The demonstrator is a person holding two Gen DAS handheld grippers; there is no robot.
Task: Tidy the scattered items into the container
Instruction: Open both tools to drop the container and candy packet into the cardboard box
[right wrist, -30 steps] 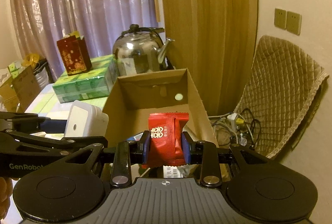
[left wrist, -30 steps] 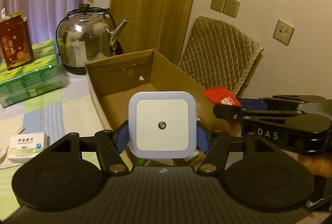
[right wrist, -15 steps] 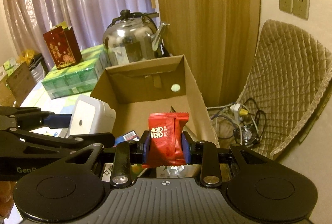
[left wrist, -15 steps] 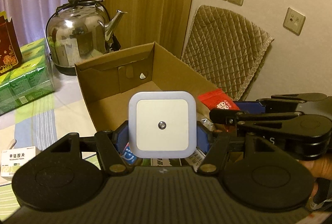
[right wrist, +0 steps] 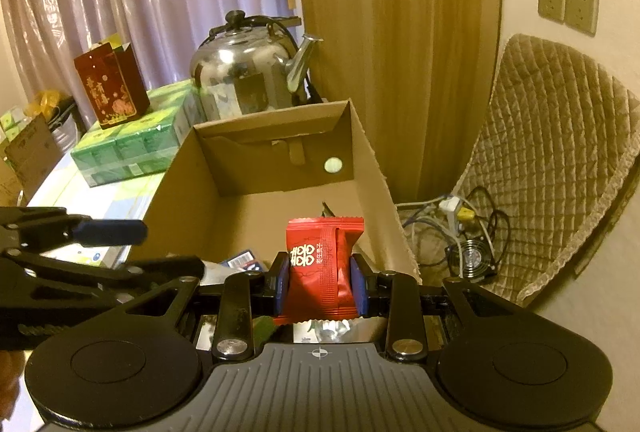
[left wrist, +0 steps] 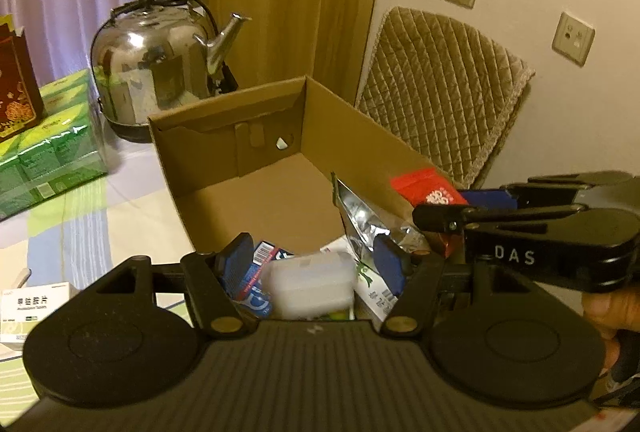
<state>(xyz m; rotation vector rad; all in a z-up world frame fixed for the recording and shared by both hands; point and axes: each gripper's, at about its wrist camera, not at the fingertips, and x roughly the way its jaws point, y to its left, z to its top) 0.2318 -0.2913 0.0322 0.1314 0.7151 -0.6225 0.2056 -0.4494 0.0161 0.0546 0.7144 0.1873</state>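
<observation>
Jaws of the left gripper stand wide, empty above the white night light in the cardboard box. Right gripper pinches the red sachet at centre frame: light, crinkly, best held mid-body.

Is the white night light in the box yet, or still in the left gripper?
In the box. The white night light lies among items in the cardboard box, below the open left gripper, touching neither finger.

The left gripper hangs with blue pads spread above an open brown cardboard box. A white square plastic night light lies inside, between them. At three o'clock, the right gripper pinches a red foil packet.
</observation>
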